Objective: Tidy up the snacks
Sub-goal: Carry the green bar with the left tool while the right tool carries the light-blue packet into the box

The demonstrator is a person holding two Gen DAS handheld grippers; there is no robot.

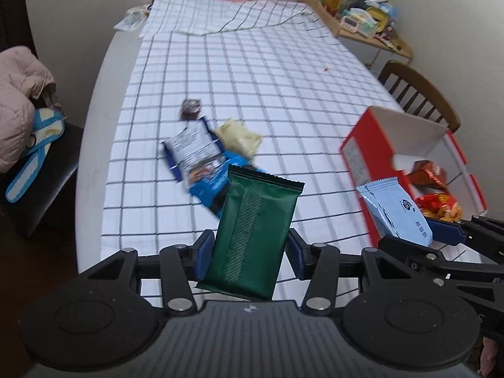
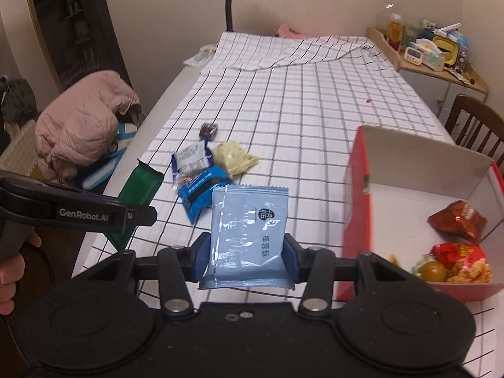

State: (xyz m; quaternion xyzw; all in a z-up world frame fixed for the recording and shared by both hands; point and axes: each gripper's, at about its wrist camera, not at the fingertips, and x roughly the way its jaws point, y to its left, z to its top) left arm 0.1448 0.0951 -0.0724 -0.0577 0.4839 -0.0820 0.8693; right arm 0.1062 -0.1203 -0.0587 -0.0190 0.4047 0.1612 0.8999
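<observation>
Each tool pinching a packet, the right tool (image 2: 246, 260) should lift its pale blue packet (image 2: 249, 233) over the wall of the red box (image 2: 356, 208) at three o'clock before letting go (the left tool (image 1: 249, 252) waits with the green packet (image 1: 252, 236)).

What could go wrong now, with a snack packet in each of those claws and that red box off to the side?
The green packet in the left gripper is pinched low, so it could flop or slip. The light blue packet in the right gripper must clear the red box wall, which it might nudge. The two grippers are close together and could bump.
</observation>
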